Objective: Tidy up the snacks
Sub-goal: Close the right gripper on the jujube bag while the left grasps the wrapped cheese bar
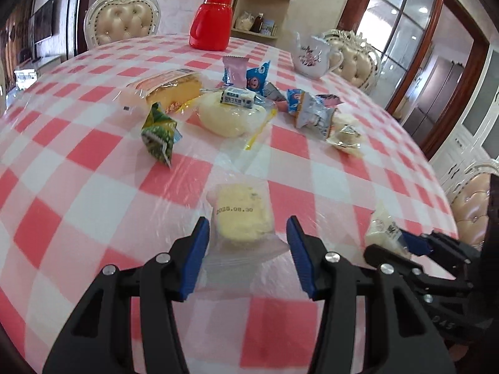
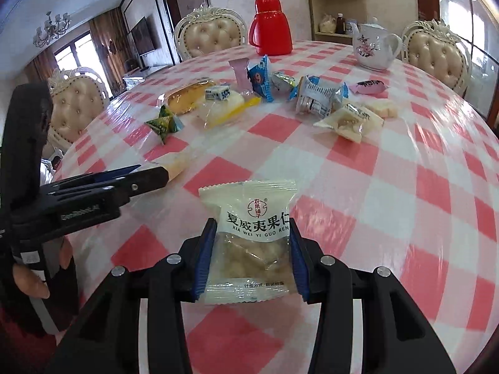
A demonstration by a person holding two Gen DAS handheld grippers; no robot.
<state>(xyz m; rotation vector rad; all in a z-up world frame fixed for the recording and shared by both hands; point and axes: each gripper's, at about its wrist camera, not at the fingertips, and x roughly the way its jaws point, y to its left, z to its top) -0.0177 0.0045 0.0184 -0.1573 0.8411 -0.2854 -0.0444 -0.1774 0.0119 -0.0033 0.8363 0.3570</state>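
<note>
While held low over the pink-and-white checked desk [image 1: 78, 162], gape wide: so with the left tongs [image 1: 248, 221], one blue pad on either side of a clear-wrapped yellow cake [image 1: 240, 212]. Lies flat on the desk between those pads, date stamp up, wrapper tail trailing back toward the camera. Cannot tell whether the left pad brushes the wrapper's edge.

Right tongs [image 2: 252, 222]: clamped on a white nut packet [image 2: 246, 199], pads pressed against its two side edges, printed face toward the camera. From the left wrist view, stands upright in that grip, off to the right of the yellow cake and apart from it. Cannot tell whether its lower edge meets the cloth.

Farther back, near the middle of the desk, a loose cluster of snacks:
- green triangular packet [image 1: 159, 131], nearest on the left, standing alone
- long sponge cake [image 1: 171, 90] in clear wrap, behind the green one
- pale bun [image 1: 230, 118] in a clear bag with a yellow strip, just beside the sponge cake
- small blue-and-white candy [image 1: 238, 96], resting on top of the bun
- pink packet [image 1: 235, 68] and blue packet [image 1: 257, 76], touching, behind the bun
- crumpled blue packet [image 1: 308, 109] to the right, with a pale clear packet [image 1: 344, 134] against it

Beyond the cluster, well apart from each other: red flask [image 1: 212, 18] and flowered white teapot [image 1: 312, 56], both upright near the far edge.
</note>
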